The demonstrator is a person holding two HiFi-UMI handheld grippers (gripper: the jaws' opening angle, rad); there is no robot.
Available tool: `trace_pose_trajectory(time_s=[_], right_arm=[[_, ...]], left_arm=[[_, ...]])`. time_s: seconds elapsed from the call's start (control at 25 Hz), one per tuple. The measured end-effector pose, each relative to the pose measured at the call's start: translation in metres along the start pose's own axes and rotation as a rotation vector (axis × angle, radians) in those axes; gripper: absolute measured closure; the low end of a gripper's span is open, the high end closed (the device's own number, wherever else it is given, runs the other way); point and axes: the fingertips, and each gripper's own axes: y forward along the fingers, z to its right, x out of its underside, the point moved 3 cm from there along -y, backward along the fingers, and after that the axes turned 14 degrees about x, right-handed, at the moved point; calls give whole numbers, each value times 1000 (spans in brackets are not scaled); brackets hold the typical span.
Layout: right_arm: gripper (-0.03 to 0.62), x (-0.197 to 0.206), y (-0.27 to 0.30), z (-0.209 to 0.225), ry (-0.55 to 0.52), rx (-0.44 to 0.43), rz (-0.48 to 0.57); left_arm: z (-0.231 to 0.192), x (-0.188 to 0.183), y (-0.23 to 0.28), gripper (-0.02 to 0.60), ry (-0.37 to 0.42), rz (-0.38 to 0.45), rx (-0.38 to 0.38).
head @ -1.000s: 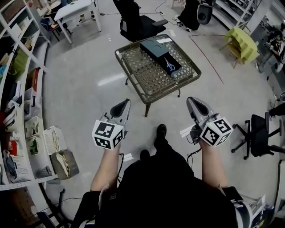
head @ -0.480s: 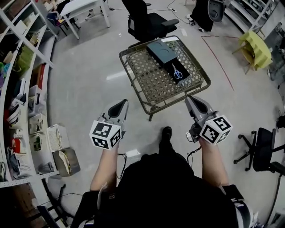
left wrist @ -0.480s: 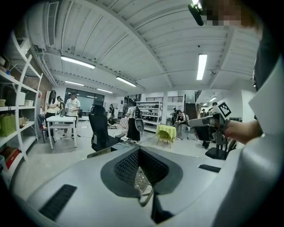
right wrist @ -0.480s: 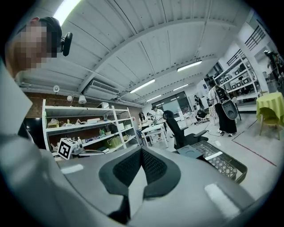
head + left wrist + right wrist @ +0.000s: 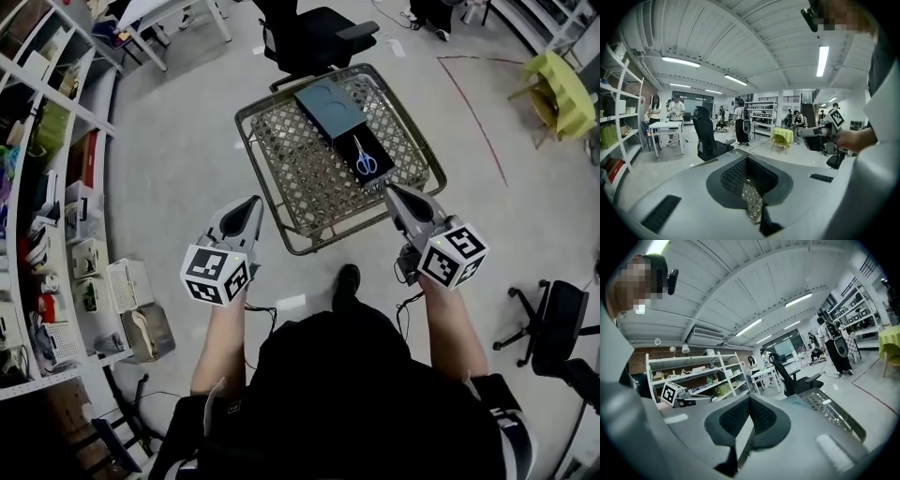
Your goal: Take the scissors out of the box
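Blue-handled scissors (image 5: 364, 160) lie in an open black box (image 5: 377, 141) on the wicker table (image 5: 309, 183); the box's grey-blue lid (image 5: 328, 105) rests just behind it. My right gripper (image 5: 392, 192) is shut and empty, its tip over the table's near right edge, a short way in front of the scissors. My left gripper (image 5: 247, 206) is shut and empty, hanging over the floor beside the table's near left corner. In the left gripper view the pads (image 5: 740, 174) meet, with wicker showing below them. The right gripper view shows the table's rim (image 5: 834, 420) to the right of its closed jaws.
A black office chair (image 5: 314, 33) stands behind the table. Shelving (image 5: 47, 178) and floor baskets (image 5: 117, 286) line the left side. A yellow chair (image 5: 562, 84) is at the far right, another black chair (image 5: 553, 328) at the near right. People stand in the background.
The person has walked up to the table. Both grippers moved forward; the right one now reaches the table's near edge, and the table and box sit closer in the head view.
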Motion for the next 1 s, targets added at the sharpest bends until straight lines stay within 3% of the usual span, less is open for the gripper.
trace_pose_trajectory(time_s=[0.2, 0.36, 0.68, 1.0], right_arm=[[583, -11, 21, 42, 13, -31, -12], [583, -12, 23, 52, 32, -32, -9], [583, -10, 33, 60, 44, -11, -39], [583, -9, 63, 47, 26, 23, -104]], left_arm=[[-1, -16, 43, 575, 4, -16, -15], [1, -20, 55, 575, 13, -17, -9], [-7, -21, 76, 577, 1, -6, 29], [-52, -30, 81, 575, -7, 71, 31]])
